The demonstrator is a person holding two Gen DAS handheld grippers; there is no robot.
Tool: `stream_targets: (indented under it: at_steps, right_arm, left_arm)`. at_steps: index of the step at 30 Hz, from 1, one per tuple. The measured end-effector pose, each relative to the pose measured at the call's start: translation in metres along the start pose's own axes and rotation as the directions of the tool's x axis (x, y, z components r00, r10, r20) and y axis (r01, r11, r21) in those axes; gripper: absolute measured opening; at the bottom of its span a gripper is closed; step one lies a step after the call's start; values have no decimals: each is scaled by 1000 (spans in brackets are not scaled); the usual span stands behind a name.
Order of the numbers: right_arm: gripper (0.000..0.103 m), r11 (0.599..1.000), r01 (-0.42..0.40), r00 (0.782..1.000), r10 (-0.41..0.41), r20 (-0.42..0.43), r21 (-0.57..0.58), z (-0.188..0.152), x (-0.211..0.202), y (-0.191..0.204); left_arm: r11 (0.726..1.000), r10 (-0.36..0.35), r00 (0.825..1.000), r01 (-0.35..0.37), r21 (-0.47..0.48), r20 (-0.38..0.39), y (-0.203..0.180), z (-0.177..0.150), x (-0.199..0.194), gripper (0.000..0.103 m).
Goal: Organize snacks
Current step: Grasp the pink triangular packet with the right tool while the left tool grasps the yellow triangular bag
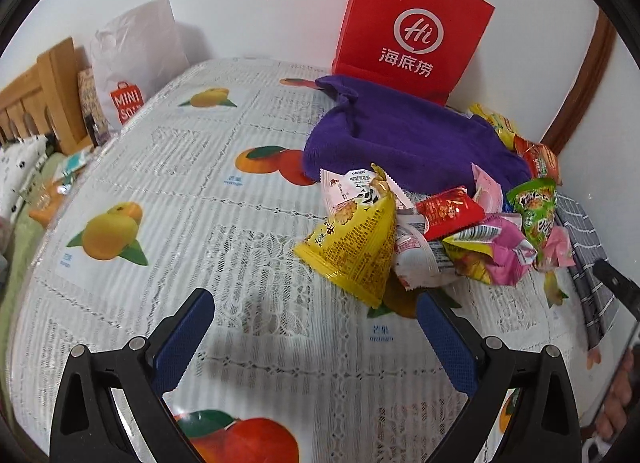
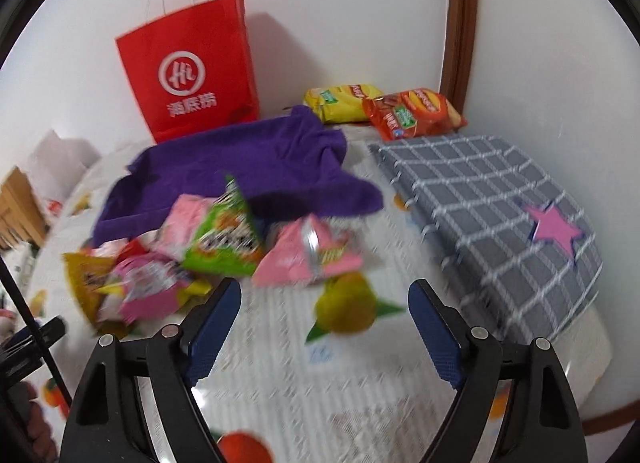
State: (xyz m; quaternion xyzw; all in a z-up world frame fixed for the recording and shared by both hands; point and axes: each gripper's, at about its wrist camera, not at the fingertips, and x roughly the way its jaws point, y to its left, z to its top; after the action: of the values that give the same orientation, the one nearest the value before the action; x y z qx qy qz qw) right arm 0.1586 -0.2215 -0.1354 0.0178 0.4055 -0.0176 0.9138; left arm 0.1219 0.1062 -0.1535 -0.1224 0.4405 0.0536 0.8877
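- Purple cloth (image 1: 404,143) lies rumpled on the table, in front of a red paper bag (image 1: 412,27) that stands against the white wall.
- We see the snacks heaped at the near edge of that cloth: a yellow cone-shaped packet (image 1: 356,247) at the left of the pile, a red packet (image 1: 448,211) behind it, a pink crumpled packet (image 1: 504,251) and a green packet (image 1: 538,211) to the right.
- We hold our left gripper (image 1: 316,315) above the lace tablecloth (image 1: 180,183), its blue-padded fingers spread wide with nothing between them; the yellow cone-shaped packet lies just beyond the right fingertip.
- From the right wrist view, which is blurred, we see our right gripper (image 2: 325,305) with its fingers likewise apart and empty, over a printed yellow fruit on the tablecloth.
- A pink pyramid packet (image 2: 308,259) lies just past the right gripper's fingertips, with the green packet beside it on the left.
- Two more bags, one yellow chip bag (image 2: 344,101) and one orange chip bag (image 2: 412,113), lie at the far wall, well apart from the pile.
- A grey checked cloth (image 2: 488,199) with a pink star (image 2: 554,229) lies folded at the right.
- A white shopping bag (image 1: 136,59) stands at the far left.
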Motion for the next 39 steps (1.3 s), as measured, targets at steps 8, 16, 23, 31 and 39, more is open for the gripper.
stream_targets:
  at_steps: [8, 16, 23, 31, 39]
  right_arm:
    - [85, 998, -8, 1000, 7, -20, -61, 29, 50, 6]
    - [78, 997, -36, 993, 28, -117, -72, 12, 86, 4]
    - [60, 998, -52, 990, 47, -130, -36, -9, 100, -4]
    - [50, 997, -56, 991, 49, -124, -57, -10, 96, -3]
    - [67, 991, -133, 990, 133, -44, 20, 0, 84, -13]
  left_arm:
    - [999, 35, 999, -35, 27, 9, 1, 10, 13, 101]
    - [998, -23, 999, 22, 55, 23, -2, 25, 16, 101]
    - [996, 13, 1000, -13, 92, -2, -16, 31, 41, 101]
    - [996, -4, 999, 7, 84, -41, -17, 33, 62, 86]
    - [997, -44, 999, 46, 66, -31, -19, 32, 62, 62]
